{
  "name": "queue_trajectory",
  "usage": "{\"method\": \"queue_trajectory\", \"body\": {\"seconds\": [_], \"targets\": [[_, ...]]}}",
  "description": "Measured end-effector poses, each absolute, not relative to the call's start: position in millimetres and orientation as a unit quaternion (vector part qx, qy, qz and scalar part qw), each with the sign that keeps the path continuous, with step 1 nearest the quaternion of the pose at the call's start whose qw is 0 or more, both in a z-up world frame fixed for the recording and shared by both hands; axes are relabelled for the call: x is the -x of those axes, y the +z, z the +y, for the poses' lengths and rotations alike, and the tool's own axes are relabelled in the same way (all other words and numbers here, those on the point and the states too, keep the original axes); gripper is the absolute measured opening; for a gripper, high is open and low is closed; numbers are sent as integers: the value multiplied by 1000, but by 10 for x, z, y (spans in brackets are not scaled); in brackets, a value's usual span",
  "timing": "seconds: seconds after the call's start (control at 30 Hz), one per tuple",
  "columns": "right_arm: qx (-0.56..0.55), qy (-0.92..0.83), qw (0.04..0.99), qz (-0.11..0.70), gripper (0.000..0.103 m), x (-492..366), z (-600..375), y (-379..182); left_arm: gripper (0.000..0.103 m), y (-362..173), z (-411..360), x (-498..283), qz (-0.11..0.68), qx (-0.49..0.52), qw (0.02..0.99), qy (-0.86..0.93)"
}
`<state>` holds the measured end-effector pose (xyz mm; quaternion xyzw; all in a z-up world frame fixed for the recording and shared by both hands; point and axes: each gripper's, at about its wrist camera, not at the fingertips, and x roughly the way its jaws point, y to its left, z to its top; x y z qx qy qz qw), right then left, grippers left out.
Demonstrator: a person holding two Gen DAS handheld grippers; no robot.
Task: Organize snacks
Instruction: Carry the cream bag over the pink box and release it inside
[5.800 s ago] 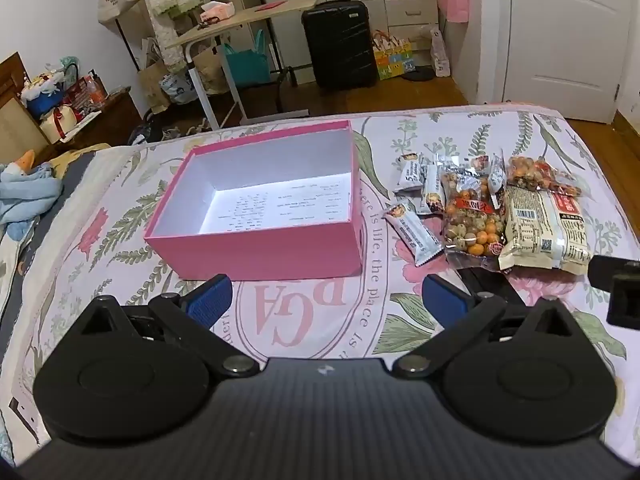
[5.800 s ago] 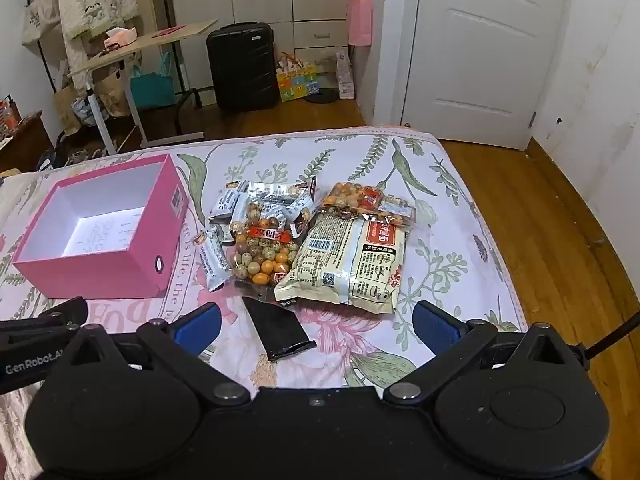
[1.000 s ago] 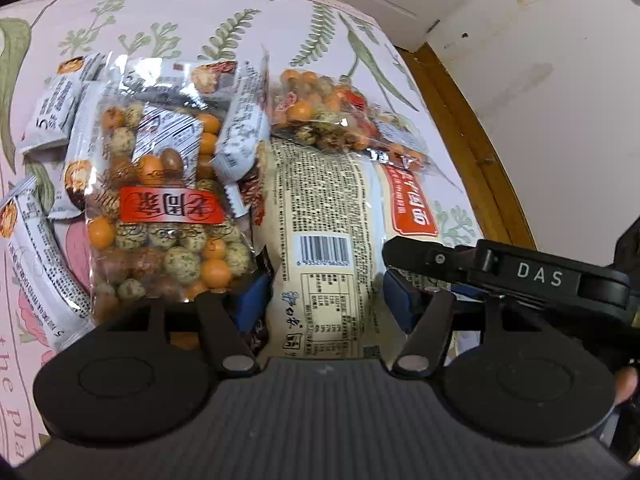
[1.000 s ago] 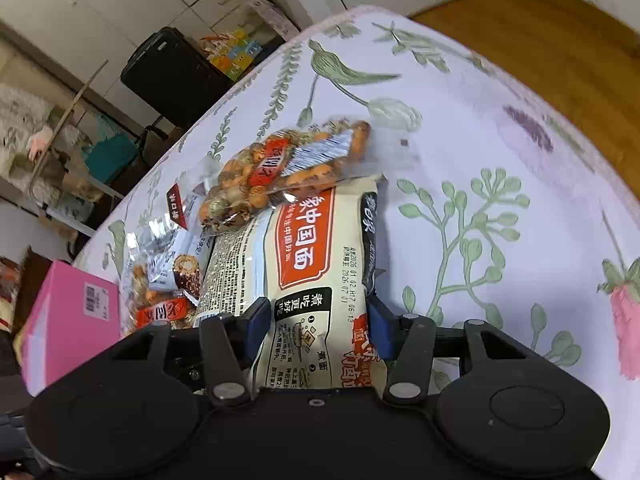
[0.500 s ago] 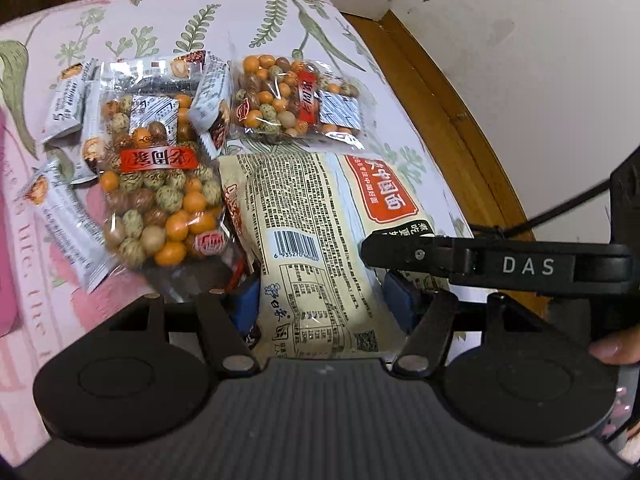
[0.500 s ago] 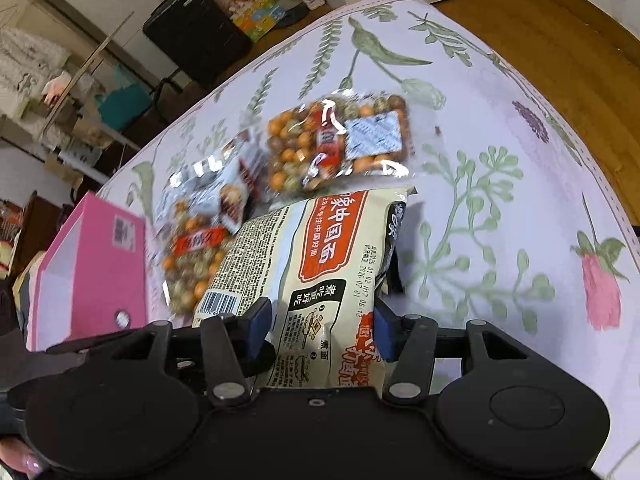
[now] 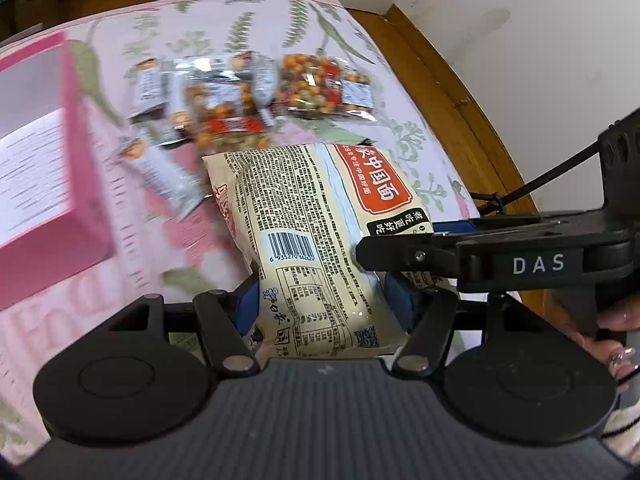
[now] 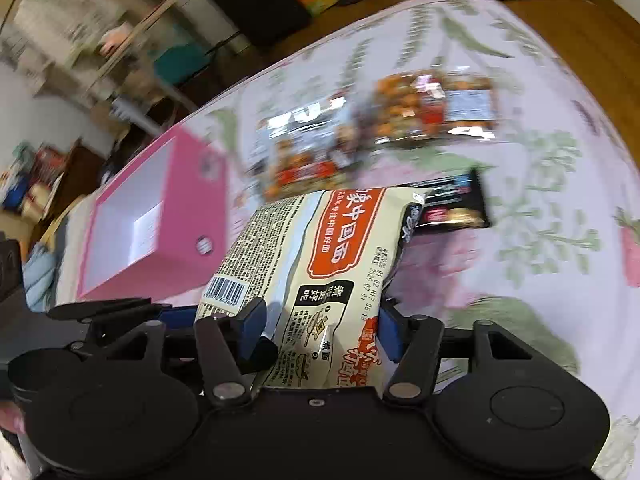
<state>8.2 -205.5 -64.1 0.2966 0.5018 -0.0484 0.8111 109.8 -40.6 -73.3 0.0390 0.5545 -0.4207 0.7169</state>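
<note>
Held above the floral bedsheet: cream plastic noodle packet with orange label. Left gripper clamped on its barcode half, blue pads against both sides. Right gripper opening, packet between its jaws, pads touching it. Open pink cardboard box to the left. Clear bags of coated nuts lying beyond.

pink box cut off at left, snack packets motion-blurred

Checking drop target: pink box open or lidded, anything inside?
Open. The pink box shows no lid and a bare white interior; only printed text lines its floor. No snacks visible inside; part is out of frame.
</note>
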Motion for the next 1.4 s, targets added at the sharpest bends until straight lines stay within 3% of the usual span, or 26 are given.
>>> {"method": "queue_trajectory", "body": {"seconds": [0.47,0.67,0.97,1.17,1.4], "targets": [[-212,113,839,488,72,-1039,-887,-253,64,-238,957,-1562,510,-18,799,-318],[-253,180,838,449,68,-1611,-907,-319,67,-179,1197,-2039,481,-18,829,-284],[-211,150,837,481,66,-2291,-705,-689,67,-751,1228,-2739,513,7,817,-265],[-163,109,826,529,66,-2461,-532,-817,69,-1052,1234,-2804,532,19,805,-260],[-88,81,864,488,73,-2275,-405,-652,70,-1050,1031,-2626,494,-52,836,-234]]}}
